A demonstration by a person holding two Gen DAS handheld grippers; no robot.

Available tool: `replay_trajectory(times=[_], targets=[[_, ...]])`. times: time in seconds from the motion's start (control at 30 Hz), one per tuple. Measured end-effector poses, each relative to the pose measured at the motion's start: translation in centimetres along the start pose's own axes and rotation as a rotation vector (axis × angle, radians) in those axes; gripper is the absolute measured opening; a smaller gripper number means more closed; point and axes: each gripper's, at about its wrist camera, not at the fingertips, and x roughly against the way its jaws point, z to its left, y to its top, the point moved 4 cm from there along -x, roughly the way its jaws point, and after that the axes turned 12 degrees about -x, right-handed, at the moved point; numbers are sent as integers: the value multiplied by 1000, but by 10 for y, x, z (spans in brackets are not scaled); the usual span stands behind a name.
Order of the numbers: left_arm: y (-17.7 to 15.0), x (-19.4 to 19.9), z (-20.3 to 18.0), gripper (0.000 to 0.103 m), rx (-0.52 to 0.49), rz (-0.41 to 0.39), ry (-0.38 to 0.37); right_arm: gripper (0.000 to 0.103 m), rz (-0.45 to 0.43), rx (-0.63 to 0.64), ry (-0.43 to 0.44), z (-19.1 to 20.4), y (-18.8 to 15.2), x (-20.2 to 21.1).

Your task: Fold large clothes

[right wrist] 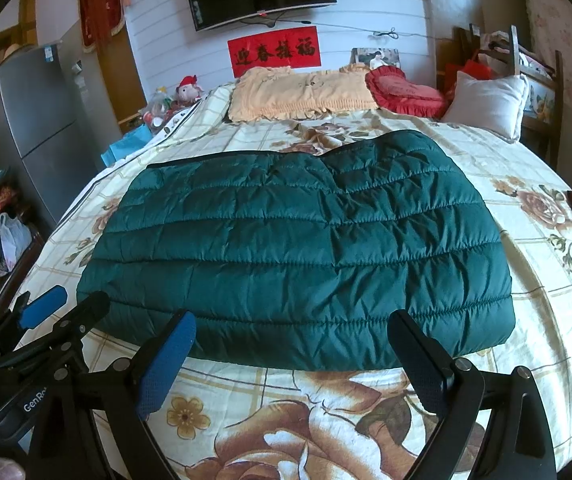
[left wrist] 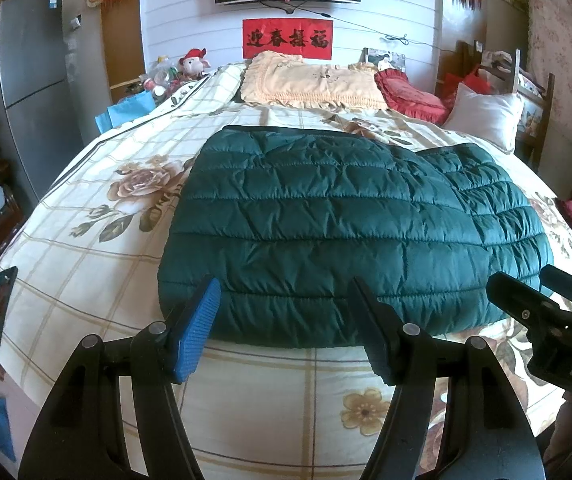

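Jacket [left wrist: 341, 236] lies mid-frame on bed [left wrist: 86, 280], long axis left-right, near hem just ahead of your left gripper [left wrist: 286, 328] & right gripper [right wrist: 297, 364], both wide open, empty, about equally near.

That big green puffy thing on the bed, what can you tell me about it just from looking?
The green puffy jacket is a dark teal quilted garment, shiny like nylon, stitched in horizontal padded rows. It lies flat on the floral bedspread, already folded into a rough rectangle, with one layer overlapping at its far right side. A dark trimmed edge runs along its far side. Nothing rests on it. The left hand-held gripper and right hand-held gripper are both open at its near edge, gripping nothing.
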Motion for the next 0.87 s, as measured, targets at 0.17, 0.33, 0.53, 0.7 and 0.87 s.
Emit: replay_trajectory(times=[0.17,0.33,0.53,0.7,0.87], targets=[[0,0,-1,66,4,1,-4,96,0,-1,0,0,0,0],[-1,-2,-3,67,2,5,-7,96,5,-4,2,-1,0,-1],[-1,-3,-4,67,1,6,-4,96,11,-5,3,-1,-1,-2],[-1,-3,-1,67,-11,-12,11,96,15,-8,4,-1,-2,-3],[-2,-5,2,66,6,-7,-3,95,14,-10,1,-1,-3,-3]])
